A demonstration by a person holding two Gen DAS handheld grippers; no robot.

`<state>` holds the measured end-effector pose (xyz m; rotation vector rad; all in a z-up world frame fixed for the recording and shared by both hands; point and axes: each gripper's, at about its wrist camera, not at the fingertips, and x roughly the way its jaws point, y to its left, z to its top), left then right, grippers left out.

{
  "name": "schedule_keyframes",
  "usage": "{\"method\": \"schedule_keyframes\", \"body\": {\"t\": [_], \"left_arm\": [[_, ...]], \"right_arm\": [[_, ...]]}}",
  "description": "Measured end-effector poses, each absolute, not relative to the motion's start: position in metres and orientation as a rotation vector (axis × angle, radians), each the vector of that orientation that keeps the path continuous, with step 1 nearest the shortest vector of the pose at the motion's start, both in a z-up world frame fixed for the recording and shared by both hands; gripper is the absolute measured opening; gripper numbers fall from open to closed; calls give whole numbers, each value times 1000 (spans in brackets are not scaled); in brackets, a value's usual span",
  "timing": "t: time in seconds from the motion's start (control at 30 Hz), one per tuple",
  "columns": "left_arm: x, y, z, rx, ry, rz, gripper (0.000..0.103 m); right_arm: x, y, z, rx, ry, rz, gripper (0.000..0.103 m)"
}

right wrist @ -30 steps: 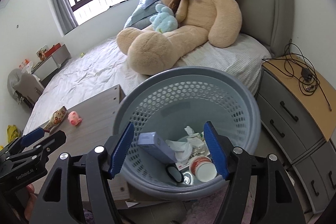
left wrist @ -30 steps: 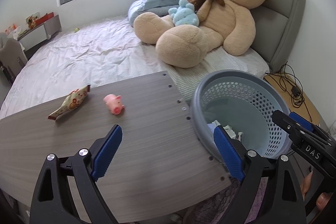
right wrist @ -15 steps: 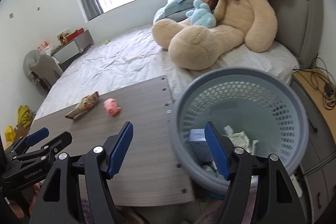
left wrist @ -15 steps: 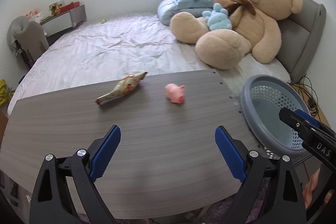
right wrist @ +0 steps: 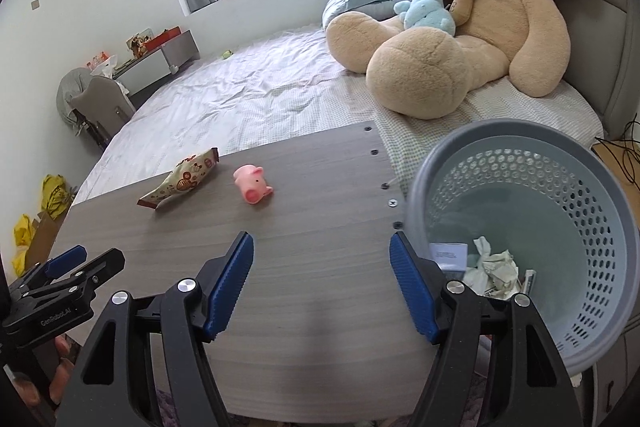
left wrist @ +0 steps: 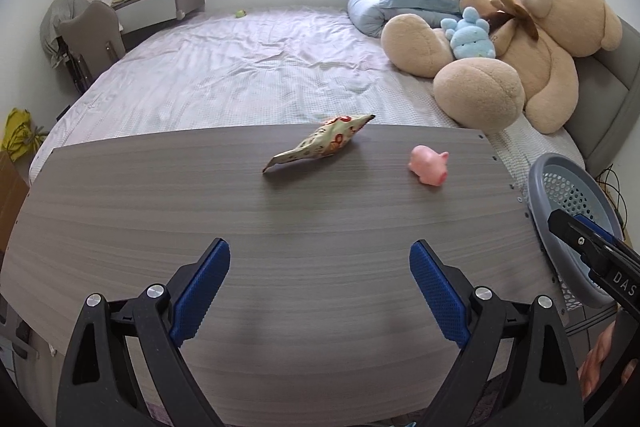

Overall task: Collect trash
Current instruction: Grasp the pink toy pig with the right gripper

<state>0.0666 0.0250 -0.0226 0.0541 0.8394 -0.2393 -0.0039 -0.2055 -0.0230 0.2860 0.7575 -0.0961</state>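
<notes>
A crumpled snack wrapper [left wrist: 320, 143] lies on the far side of the grey wooden table [left wrist: 160, 227], with a pink toy pig [left wrist: 429, 169] to its right. Both also show in the right wrist view, the wrapper [right wrist: 182, 181] and the pig [right wrist: 252, 183]. A blue-grey perforated waste basket [right wrist: 560, 187] stands off the table's right end and holds crumpled paper [right wrist: 496, 267] and a small box. My left gripper [left wrist: 320, 289] is open and empty above the table's near part. My right gripper [right wrist: 320, 275] is open and empty near the table's right edge, beside the basket [left wrist: 568, 195].
A bed [left wrist: 248, 67] lies behind the table with a big teddy bear [left wrist: 532, 43], a blue plush and a pillow at its head. A chair and a desk [left wrist: 92, 27] stand at the far left. A nightstand with cables [right wrist: 620, 155] is right of the basket.
Both grippers have swung left, away from the basket and toward the table. The wrapper and pig now sit more central in the left view. Both stay open and empty.
</notes>
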Motion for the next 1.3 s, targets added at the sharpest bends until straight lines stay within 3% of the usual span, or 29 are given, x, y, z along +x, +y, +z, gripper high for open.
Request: {"method": "schedule_keyframes", "body": {"t": [1.3], "left_arm": [[155, 74, -49, 18, 883, -209, 90]], "right_arm": [[144, -146, -77, 177, 909, -76, 67]]}}
